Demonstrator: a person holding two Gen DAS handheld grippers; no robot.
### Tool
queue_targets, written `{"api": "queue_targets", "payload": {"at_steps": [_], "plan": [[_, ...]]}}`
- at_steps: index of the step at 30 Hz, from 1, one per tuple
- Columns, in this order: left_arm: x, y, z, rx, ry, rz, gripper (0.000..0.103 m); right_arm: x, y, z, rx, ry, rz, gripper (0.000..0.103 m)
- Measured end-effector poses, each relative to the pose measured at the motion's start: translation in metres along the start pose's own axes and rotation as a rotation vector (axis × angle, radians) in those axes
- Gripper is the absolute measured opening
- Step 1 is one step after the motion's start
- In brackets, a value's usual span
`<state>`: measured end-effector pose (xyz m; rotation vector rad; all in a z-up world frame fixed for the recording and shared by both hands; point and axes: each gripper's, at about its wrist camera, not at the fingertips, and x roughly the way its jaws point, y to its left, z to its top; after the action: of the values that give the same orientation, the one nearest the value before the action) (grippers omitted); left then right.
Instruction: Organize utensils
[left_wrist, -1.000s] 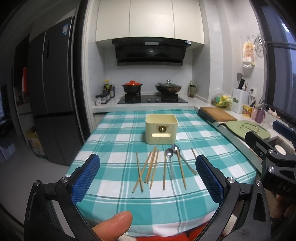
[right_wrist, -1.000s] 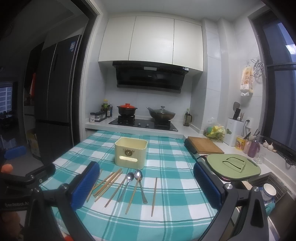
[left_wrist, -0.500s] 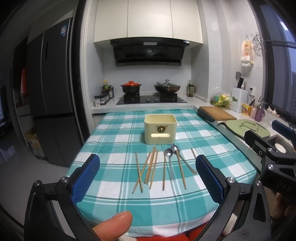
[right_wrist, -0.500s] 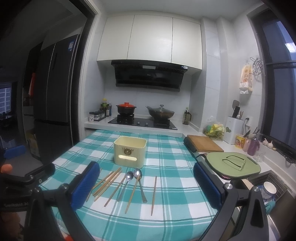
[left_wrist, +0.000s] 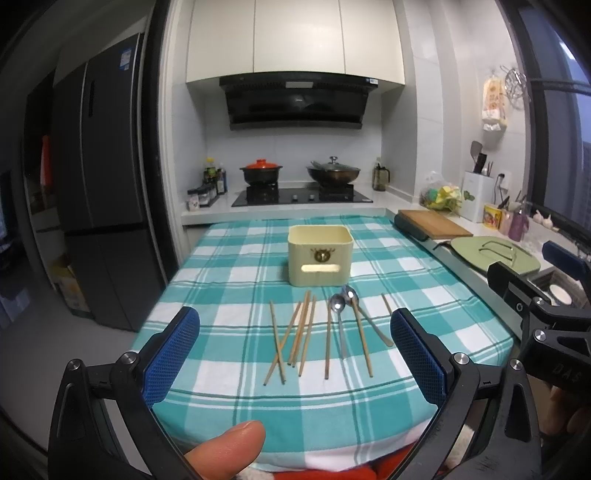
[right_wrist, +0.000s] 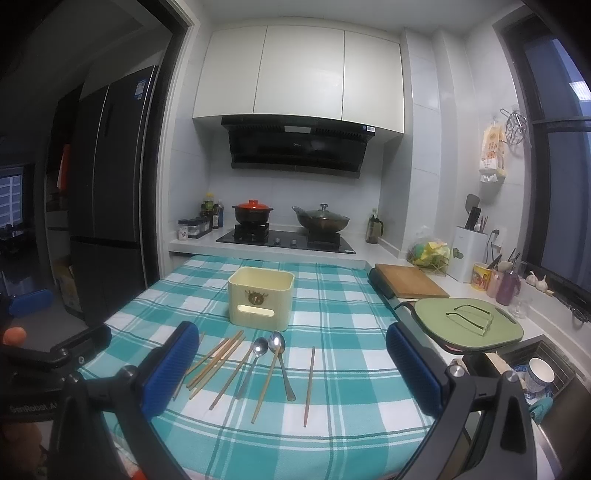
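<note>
Several wooden chopsticks (left_wrist: 301, 334) and two metal spoons (left_wrist: 339, 314) lie loose on the teal checked tablecloth (left_wrist: 229, 280), in front of a cream utensil box (left_wrist: 319, 255). My left gripper (left_wrist: 293, 354) is open and empty, held above the table's near edge. My right gripper (right_wrist: 291, 367) is open and empty too, a little to the right. In the right wrist view the chopsticks (right_wrist: 218, 356), the spoons (right_wrist: 275, 349) and the box (right_wrist: 260, 297) lie ahead between the fingers. One chopstick (right_wrist: 309, 384) lies apart on the right.
A counter runs along the right with a wooden cutting board (right_wrist: 410, 282), a green lidded pan (right_wrist: 467, 325) and a sink (right_wrist: 535, 373). A stove with two pots (left_wrist: 299, 177) stands behind the table. A dark fridge (left_wrist: 99, 192) stands at the left.
Both views have shifted only slightly; the grippers stay open and nothing on the table has moved.
</note>
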<state>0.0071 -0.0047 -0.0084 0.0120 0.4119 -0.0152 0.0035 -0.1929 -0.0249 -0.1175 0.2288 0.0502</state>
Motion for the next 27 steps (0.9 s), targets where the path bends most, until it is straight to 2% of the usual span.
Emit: {"api": "queue_targets", "payload": {"at_steps": [14, 27], "plan": [[0.002, -0.001, -0.002, 0.003, 0.007, -0.003, 0.103, 0.007, -0.001, -0.002, 0.003, 0.012, 0.003, 0.103], [0.019, -0.001, -0.002, 0.006, 0.049, 0.007, 0.103, 0.015, -0.003, -0.006, 0.005, 0.038, 0.007, 0.103]]}}
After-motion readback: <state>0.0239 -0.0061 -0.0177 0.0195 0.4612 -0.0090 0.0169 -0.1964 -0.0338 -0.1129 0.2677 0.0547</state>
